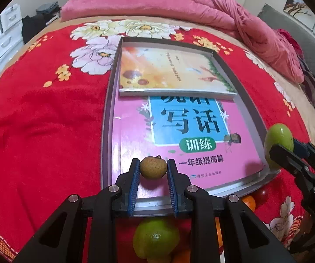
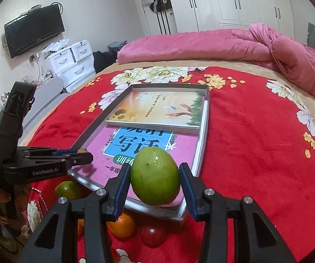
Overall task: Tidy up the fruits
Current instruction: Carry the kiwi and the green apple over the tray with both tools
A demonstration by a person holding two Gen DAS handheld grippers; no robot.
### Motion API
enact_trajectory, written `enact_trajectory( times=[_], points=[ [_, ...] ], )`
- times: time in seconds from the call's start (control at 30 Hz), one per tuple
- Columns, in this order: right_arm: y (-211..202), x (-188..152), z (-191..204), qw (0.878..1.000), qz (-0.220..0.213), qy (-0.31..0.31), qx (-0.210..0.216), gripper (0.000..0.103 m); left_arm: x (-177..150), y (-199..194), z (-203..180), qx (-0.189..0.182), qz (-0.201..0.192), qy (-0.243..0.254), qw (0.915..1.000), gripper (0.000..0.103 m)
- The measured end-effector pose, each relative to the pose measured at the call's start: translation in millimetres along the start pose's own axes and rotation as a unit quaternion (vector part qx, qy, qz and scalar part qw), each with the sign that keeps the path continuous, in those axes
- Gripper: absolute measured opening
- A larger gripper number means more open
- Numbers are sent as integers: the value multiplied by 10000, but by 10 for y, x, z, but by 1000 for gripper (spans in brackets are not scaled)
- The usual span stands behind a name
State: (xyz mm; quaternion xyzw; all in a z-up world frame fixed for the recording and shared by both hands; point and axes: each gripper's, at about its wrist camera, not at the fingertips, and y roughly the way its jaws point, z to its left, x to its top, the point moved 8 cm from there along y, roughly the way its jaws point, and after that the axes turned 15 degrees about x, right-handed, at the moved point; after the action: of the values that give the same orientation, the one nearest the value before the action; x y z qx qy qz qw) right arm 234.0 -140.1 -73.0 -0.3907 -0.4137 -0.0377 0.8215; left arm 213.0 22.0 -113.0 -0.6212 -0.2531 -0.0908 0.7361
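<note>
My left gripper point(image 1: 153, 167) is shut on a small brown longan point(image 1: 153, 167) and holds it over the near end of the grey tray point(image 1: 107, 109). My right gripper point(image 2: 155, 178) is shut on a large green fruit point(image 2: 155, 176), held above the tray's near right corner point(image 2: 175, 213); it also shows in the left wrist view point(image 1: 278, 140). The left gripper shows at the left of the right wrist view point(image 2: 81, 155). On the red blanket before the tray lie a green citrus point(image 1: 155, 239), an orange point(image 2: 122, 226) and a dark red fruit point(image 2: 153, 234).
The tray holds a pink workbook point(image 1: 179, 140) and an orange-yellow book point(image 1: 168, 70) lying on it. A pink duvet point(image 2: 223, 41) is heaped at the back and right of the bed. White drawers point(image 2: 74, 65) and a TV point(image 2: 34, 30) stand at the left.
</note>
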Motion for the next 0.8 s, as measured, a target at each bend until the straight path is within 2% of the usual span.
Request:
enact_trajectory(
  times=[0.8],
  points=[
    [323,-192,-42,9978,588,-230,-185,45,-36,61,-8,51,20,51,10000,25]
  ],
)
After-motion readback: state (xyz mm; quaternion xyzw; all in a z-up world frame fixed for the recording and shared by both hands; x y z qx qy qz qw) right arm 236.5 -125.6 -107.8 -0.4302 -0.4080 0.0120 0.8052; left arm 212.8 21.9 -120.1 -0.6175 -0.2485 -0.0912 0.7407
